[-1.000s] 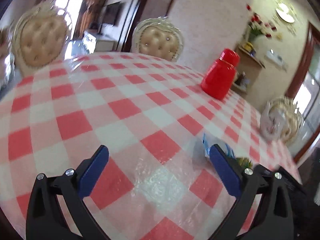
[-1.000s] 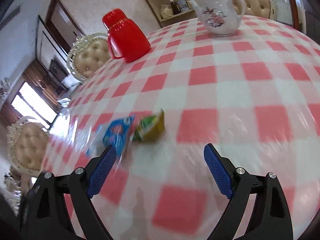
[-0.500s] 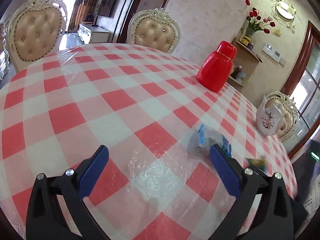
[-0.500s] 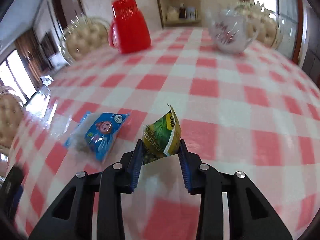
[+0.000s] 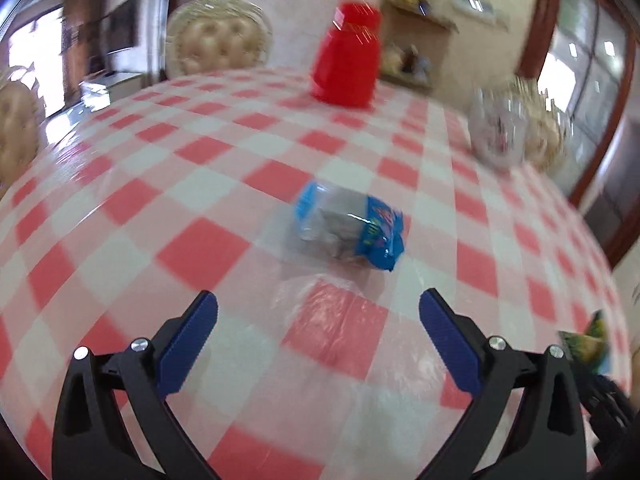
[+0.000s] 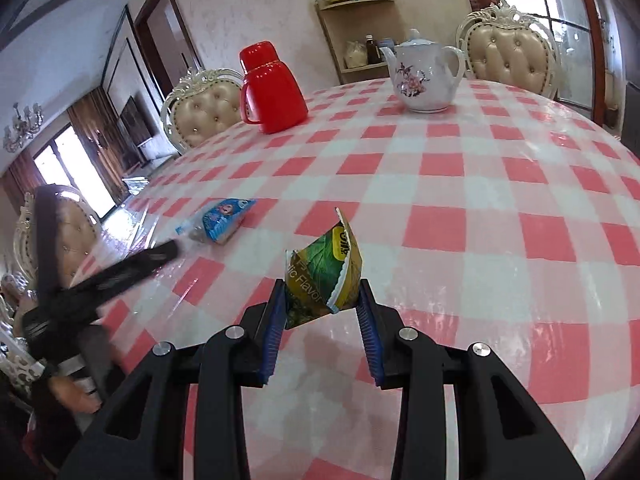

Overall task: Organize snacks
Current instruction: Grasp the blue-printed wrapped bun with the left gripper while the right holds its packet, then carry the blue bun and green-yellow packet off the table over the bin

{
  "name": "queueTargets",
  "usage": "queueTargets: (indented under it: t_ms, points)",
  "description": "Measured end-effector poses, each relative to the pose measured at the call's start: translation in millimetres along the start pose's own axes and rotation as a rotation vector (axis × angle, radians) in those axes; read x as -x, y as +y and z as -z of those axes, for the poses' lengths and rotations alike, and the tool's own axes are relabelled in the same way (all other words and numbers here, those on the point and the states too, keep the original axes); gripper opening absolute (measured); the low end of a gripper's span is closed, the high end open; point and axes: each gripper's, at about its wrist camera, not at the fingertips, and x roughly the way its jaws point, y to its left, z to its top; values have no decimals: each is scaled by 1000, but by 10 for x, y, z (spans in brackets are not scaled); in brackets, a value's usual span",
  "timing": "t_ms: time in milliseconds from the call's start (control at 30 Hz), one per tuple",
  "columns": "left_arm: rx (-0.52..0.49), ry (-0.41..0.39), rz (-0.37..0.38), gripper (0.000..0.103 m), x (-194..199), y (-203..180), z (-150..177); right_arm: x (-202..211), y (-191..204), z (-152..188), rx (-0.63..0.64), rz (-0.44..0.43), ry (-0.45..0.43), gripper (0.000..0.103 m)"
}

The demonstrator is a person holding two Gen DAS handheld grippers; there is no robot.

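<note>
A blue snack packet [image 5: 348, 232] lies on the red-and-white checked table, just ahead of my left gripper [image 5: 318, 308], which is open and empty. The packet also shows in the right wrist view [image 6: 222, 222], with the left gripper [image 6: 120, 268] reaching toward it from the left. My right gripper [image 6: 322, 300] is shut on a green and yellow snack packet [image 6: 324, 272] and holds it a little above the table. That green packet also shows at the right edge of the left wrist view [image 5: 586, 346].
A red thermos jug [image 6: 272, 88] stands at the far side of the table, and a white flowered teapot [image 6: 422, 76] to its right. Padded chairs [image 6: 204, 106] ring the table. A wall shelf [image 6: 360, 32] holds jars behind.
My left gripper has swung right, bringing the blue packet between its open fingers' line. My right gripper closed on the green packet and has lifted it off the table.
</note>
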Motion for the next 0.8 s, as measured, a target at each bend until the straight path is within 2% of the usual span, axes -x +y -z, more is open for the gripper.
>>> queueTargets:
  t_ms: [67,233,367,400,433,500,800]
  points:
    - [-43,33,-14,101,-202,-90,-108,19,46,4,10,-15,-3,35]
    - [-117,57,-41,101,-549,-252,-355,4,90,12,8,-37,12,36]
    - [-155,93,-20,100,-730,-316,-454,-31,129,36,14,-49,32,36]
    - [-160,95,-14,88,-737,-323,-451,-36,146,41,21,-51,35,36]
    - [-169,81,-15,70,-713,-329,-442,-41,151,43,26,-47,35,36]
    - [-196,49,7,65,-615,-366,-432,-47,152,46,32,-36,33,36]
    - [-164,-14,32,64,-187,-340,-215,-86,15,33,2,0,23,36]
